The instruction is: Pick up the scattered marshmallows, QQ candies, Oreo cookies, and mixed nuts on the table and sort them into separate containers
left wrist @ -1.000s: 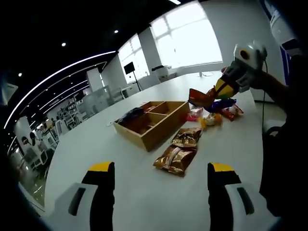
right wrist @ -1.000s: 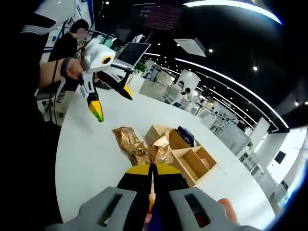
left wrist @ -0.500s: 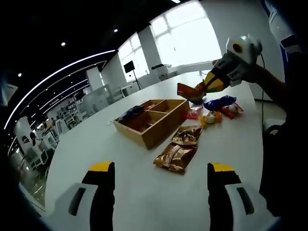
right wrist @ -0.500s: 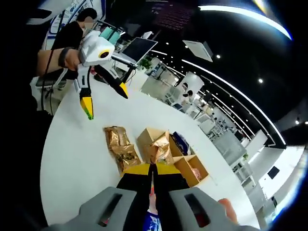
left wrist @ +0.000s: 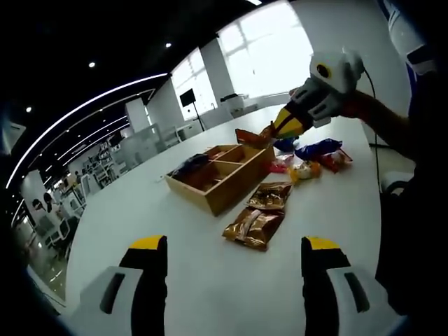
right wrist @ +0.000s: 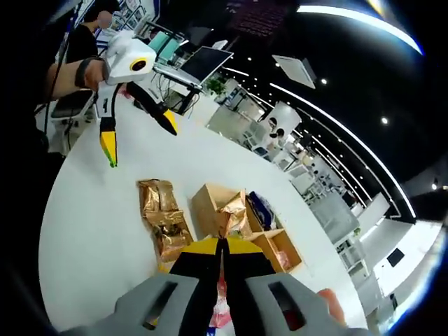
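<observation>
Change: right tongs (left wrist: 278,130) moved left, now over divided wooden box (left wrist: 222,174), frame centre.
Right tongs: clamped on crinkled bronze foil packet (right wrist: 232,212).
Left tongs (left wrist: 227,273): apart, above white tabletop (left wrist: 196,280).
Writing: none legible.

My left tongs (left wrist: 234,280): black jaws, yellow tips, white-grey body. My right tongs (right wrist: 222,257): same black and yellow, pinching shiny gold-brown packet (right wrist: 232,213). Ahead of left jaws: two gold-brown foil packets (left wrist: 257,218) on white table (left wrist: 168,231), light tan wooden box (left wrist: 220,175), dark blue bag (left wrist: 190,166) inside. Beyond: blue, red, pink, orange wrappers (left wrist: 311,159).
</observation>
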A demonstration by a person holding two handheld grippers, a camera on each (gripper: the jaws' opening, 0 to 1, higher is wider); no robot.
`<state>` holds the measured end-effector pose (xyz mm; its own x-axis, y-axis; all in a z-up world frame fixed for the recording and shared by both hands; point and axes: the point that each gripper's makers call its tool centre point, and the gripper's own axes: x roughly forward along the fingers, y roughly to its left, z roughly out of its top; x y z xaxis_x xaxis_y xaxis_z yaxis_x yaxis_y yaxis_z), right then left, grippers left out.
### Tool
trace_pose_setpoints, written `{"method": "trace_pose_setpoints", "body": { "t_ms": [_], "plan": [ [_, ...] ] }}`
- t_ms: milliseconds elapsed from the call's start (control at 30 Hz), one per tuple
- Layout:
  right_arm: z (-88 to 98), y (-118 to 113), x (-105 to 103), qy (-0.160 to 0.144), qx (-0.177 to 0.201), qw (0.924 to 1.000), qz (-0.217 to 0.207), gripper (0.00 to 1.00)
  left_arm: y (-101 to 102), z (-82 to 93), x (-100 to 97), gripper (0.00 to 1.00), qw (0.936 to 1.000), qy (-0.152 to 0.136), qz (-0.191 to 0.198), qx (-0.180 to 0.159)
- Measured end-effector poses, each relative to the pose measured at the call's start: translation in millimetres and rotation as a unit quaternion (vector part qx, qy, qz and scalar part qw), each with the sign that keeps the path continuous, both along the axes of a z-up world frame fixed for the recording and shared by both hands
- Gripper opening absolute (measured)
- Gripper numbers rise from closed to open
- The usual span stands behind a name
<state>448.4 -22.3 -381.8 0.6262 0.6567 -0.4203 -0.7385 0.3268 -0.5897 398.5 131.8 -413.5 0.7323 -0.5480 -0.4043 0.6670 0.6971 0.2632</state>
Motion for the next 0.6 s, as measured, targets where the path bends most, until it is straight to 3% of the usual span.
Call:
{"method": "trace_pose_setpoints", "body": {
  "t_ms": [600],
  "plan": [
    [-1.0, 24, 33, -0.02, -0.047, 0.9987, -0.006, 0.0, 2, 2.5, -1.2, 0.82, 1.0, -0.004, 0.0, 0.0]
  ]
}}
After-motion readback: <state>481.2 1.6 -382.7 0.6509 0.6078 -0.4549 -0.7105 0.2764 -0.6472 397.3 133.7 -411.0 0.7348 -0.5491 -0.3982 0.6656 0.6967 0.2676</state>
